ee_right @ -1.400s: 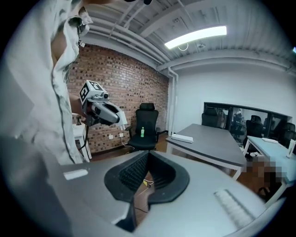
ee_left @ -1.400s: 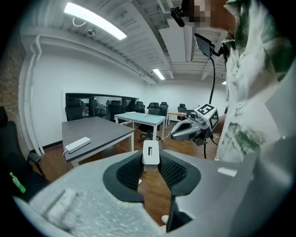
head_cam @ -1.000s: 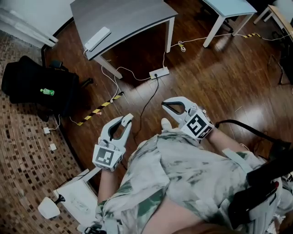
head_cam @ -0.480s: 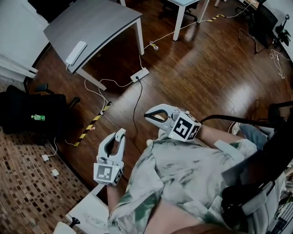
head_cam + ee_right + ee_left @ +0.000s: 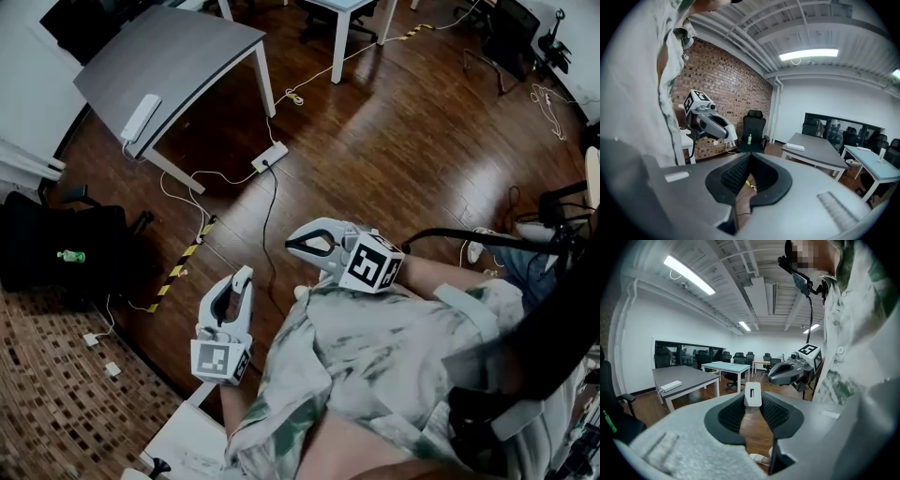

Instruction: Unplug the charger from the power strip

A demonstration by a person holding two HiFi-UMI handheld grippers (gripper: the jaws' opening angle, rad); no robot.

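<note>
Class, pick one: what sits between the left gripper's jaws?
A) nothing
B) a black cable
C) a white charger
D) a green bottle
C: in the left gripper view, the left gripper is closed on a white charger held upright at the tips of its jaws.

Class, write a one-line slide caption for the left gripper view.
Left gripper clamps a white charger at its jaw tips; beyond, the right gripper hovers over a wood floor in an office.

The floor power strip (image 5: 269,157) is too small to show sockets.
</note>
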